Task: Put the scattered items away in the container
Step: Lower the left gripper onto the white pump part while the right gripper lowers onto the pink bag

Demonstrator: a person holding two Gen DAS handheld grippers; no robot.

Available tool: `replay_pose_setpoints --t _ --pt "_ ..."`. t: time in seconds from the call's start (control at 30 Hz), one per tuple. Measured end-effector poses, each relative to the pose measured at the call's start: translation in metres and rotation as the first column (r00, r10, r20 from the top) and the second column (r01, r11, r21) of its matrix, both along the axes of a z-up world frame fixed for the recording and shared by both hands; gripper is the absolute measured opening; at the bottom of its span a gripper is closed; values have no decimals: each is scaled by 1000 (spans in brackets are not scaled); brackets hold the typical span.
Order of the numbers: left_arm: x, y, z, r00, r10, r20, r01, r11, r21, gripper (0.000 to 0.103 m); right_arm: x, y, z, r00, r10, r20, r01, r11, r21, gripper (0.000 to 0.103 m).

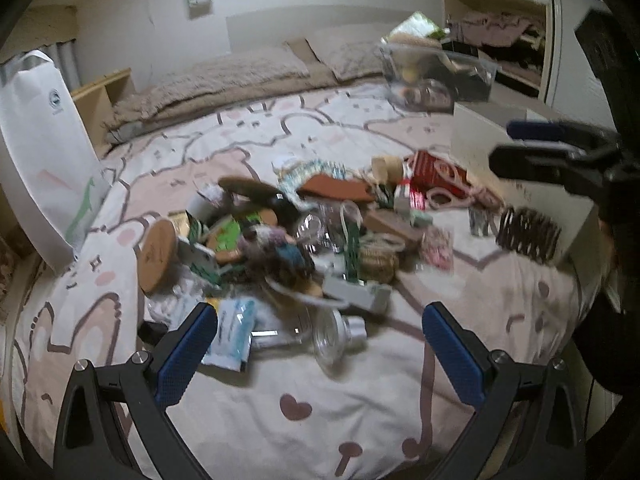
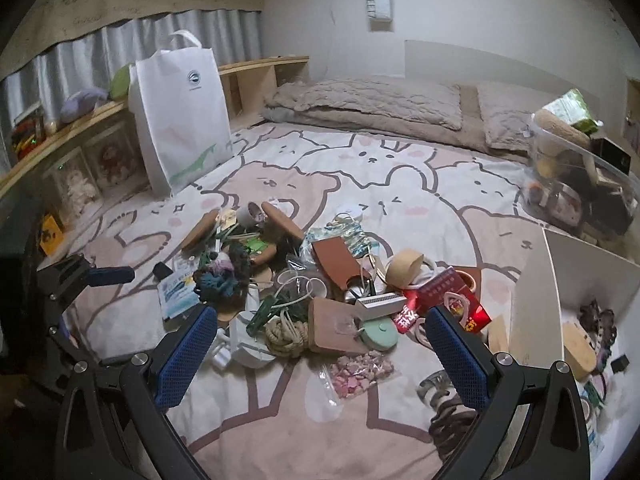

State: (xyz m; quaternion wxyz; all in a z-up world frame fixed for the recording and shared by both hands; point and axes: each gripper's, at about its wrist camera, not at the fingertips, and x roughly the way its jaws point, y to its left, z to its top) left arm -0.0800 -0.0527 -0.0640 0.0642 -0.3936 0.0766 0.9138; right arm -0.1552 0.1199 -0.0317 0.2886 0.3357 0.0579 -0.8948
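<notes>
A pile of small items (image 1: 304,236) lies scattered on the cartoon-print bedsheet (image 1: 280,412); it also shows in the right wrist view (image 2: 320,280). A white box (image 2: 536,312) at the right holds a few items. My left gripper (image 1: 320,344) is open and empty, just short of a clear bottle (image 1: 332,336) and a blue-white packet (image 1: 236,332). My right gripper (image 2: 320,344) is open and empty above a coil of rope (image 2: 286,334), a tan pad (image 2: 332,326) and a bag of pink pieces (image 2: 360,372). The right gripper also shows at the right of the left wrist view (image 1: 532,144).
A white tote bag (image 2: 180,116) stands at the left by a wooden shelf (image 2: 256,80). A clear plastic tub (image 2: 580,188) full of things sits at the back right. Beige folded bedding and pillows (image 2: 380,104) lie along the far wall.
</notes>
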Motion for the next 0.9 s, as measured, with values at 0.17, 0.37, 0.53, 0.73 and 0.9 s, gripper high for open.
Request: replay_pose_setpoints --t 0.17,0.37,0.53,0.73,0.9 --pt "0 5 -21 999 -33 35 34 999 -39 99 -7 -7 -11 999 20 45 -20 1000 -14 103" --pt "-5 9 -39 994 -73 86 77 996 -34 86 -19 -13 -31 992 15 127 -16 1000 3 103" --pt "-10 11 -53 987 -98 130 102 995 -19 71 -29 -13 -52 985 -6 170 -14 993 116 103" --pt "-14 16 -69 975 -119 188 124 992 -16 52 -31 -7 -75 986 3 167 -47 964 262 103" --pt "-20 20 -72 978 -111 177 118 993 -30 51 -27 -10 -84 995 52 90 -80 938 338 103"
